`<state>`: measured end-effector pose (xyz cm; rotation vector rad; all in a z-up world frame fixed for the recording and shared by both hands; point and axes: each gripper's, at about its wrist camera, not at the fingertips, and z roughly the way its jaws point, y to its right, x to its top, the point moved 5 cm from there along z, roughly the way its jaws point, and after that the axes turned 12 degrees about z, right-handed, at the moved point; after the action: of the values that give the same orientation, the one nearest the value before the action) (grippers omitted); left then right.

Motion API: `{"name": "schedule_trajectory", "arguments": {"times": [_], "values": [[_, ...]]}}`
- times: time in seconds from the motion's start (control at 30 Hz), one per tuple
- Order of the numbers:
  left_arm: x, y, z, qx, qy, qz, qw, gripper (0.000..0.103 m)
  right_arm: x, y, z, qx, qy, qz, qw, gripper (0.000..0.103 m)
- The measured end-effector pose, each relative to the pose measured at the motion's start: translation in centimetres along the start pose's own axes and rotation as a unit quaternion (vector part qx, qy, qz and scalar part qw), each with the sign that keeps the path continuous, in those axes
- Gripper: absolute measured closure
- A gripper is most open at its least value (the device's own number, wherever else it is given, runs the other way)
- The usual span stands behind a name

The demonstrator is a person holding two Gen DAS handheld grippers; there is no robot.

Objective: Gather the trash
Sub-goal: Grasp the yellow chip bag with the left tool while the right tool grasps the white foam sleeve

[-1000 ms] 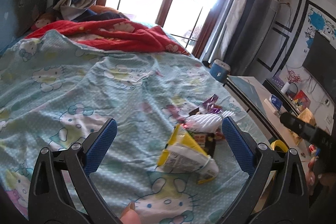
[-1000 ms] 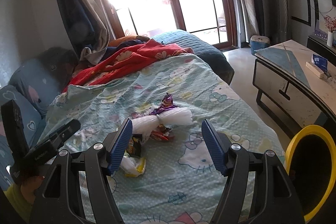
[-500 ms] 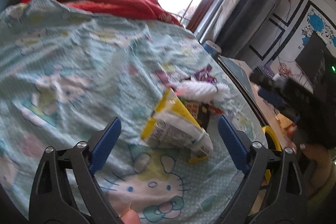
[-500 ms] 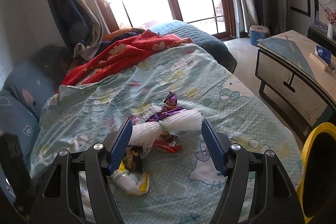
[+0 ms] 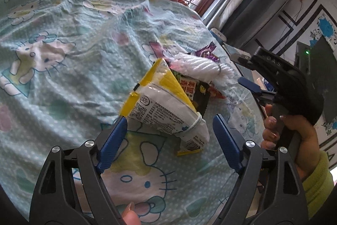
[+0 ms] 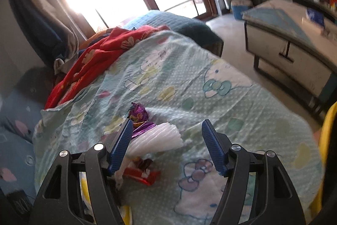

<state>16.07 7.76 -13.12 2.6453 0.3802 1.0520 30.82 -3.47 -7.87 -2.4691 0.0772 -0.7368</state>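
Observation:
A pile of trash lies on the Hello Kitty bedspread [image 5: 63, 81]. A yellow and white snack bag [image 5: 166, 107] lies nearest my left gripper [image 5: 170, 144], which is open and empty, its jaws on either side of the bag's near end. Behind it lie a dark wrapper [image 5: 195, 92], white foam netting [image 5: 202, 66] and a purple wrapper [image 5: 206, 52]. My right gripper [image 6: 166, 144] is open and empty just above the white foam netting [image 6: 155, 136], with the purple wrapper [image 6: 140, 115] and a red wrapper [image 6: 141, 174] close by.
A yellow-rimmed bin [image 6: 327, 140] stands at the bed's right edge. A red blanket [image 6: 101, 56] lies at the head of the bed. A low cabinet [image 6: 294, 39] stands to the right across the floor. The right gripper also shows in the left wrist view [image 5: 252, 85].
Both grippers have moved down and closer to the trash pile. The left one now straddles the yellow bag's end; the right one hangs over the foam netting.

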Motion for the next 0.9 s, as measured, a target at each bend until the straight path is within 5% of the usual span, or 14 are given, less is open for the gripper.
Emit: {"name": "schedule_trajectory", "arguments": {"times": [0.17, 0.4, 0.53, 0.9], "values": [[-0.1, -0.1, 0.5, 0.003, -0.002, -0.001, 1.0, 0.03, -0.5, 1.0, 2.1, 0.03, -0.045, 0.036, 0.998, 0.048], [-0.3, 0.1, 0.4, -0.007, -0.003, 0.001, 1.0, 0.044, -1.5, 1.7, 1.9, 0.08, -0.068, 0.04, 0.994, 0.089], [-0.5, 0.5, 0.3, -0.024, -0.004, 0.001, 0.9997, 0.057, -1.8, 1.8, 0.5, 0.089, -0.062, 0.027, 0.994, 0.093], [-1.4, 0.8, -0.6, -0.042, -0.011, 0.003, 0.9991, 0.064, -2.2, 3.7, -4.7, 0.069, -0.021, -0.002, 0.997, 0.093]]}}
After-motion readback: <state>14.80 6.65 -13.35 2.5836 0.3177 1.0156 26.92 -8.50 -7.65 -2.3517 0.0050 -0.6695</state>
